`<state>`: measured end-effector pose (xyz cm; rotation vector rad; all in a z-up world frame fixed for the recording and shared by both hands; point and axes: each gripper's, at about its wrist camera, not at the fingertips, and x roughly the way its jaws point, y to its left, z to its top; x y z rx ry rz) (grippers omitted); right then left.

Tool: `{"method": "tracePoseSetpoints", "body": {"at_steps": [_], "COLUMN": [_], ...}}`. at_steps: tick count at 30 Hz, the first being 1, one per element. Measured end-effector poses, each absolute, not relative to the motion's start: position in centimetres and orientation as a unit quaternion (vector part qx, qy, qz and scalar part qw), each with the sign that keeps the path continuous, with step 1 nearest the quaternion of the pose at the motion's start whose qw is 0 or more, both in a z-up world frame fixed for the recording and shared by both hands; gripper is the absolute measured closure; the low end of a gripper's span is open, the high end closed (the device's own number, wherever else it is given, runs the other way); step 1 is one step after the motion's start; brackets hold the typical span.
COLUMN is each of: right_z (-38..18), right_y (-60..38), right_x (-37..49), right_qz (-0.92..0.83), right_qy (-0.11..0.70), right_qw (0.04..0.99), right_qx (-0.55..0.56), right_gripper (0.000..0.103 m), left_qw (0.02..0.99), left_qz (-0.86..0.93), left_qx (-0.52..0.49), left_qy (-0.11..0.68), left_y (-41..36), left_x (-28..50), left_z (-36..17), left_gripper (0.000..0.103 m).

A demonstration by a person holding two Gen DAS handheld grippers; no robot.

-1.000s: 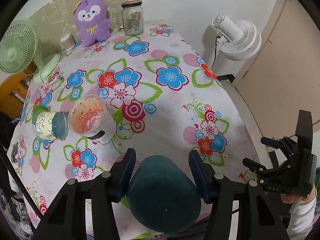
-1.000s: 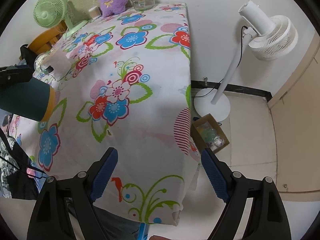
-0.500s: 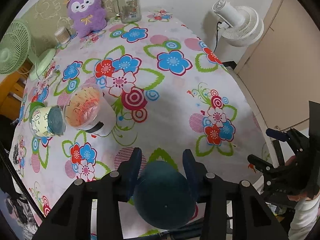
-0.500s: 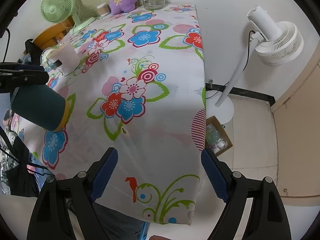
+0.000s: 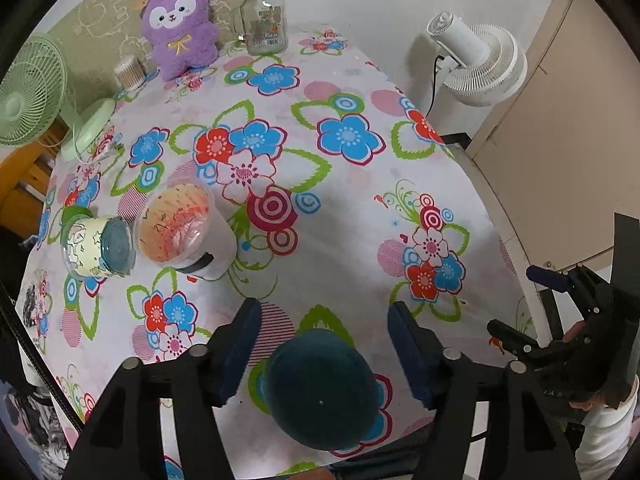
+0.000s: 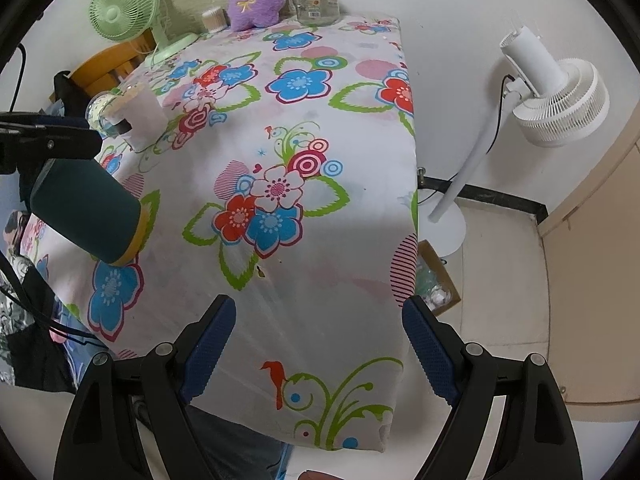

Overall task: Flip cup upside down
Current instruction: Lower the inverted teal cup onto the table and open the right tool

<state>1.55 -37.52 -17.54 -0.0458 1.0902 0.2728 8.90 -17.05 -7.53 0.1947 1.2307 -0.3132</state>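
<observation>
1. The dark teal cup (image 5: 322,390) sits base-up on the flowered tablecloth (image 5: 352,208), near the cloth's front edge. From the left wrist view we look straight down on its closed bottom.
2. The left gripper (image 5: 322,350) is spread wide around the cup, a clear gap on either side between pads and cup wall. It grips nothing.
3. In the right wrist view the cup (image 6: 86,212) shows its side: teal body, a yellow band at the end against the cloth, so the mouth appears to be down. It looks tilted there, though the fisheye may account for that. Its long axis runs from the cloth up toward the left gripper above it.
4. The right gripper (image 6: 318,344) hangs wide apart over the cloth's front corner, well away from the cup, holding nothing.
5. Judgement: the flip looks done. What remains is to lift the left gripper clear without nudging the cup.
6. Farther back on the cloth from the cup stand a clear tumbler (image 5: 184,228) and a small star-patterned jar (image 5: 98,248), untouched.
</observation>
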Motion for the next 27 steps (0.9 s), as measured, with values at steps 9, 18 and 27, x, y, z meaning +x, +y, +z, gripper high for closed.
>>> {"method": "tracePoseSetpoints", "body": {"at_steps": [9,18,27], "right_z": [-17.3,-16.2,-14.0], "right_y": [-37.1,-35.3,-33.8], "right_x": [1.4,0.6,-0.4], "right_qz": [0.135,0.179,0.208], "right_qy": [0.514,0.493,0.459], "right_qw": [0.847,0.85,0.862], "right_qx": [-0.022,-0.038,-0.055], "right_gripper": [0.016,0.016,0.016], "left_qw": [0.803,0.806,0.814], "left_qz": [-0.147,-0.146,-0.149], "left_qx": [0.091,0.091,0.083], "left_qy": [0.571,0.567,0.555], "left_y": [-17.0,-16.7,-16.0], "left_x": [8.7,8.3,7.7], "left_z": [-7.1,-6.5,-4.9], "left_gripper": [0.026,0.023,0.022]}}
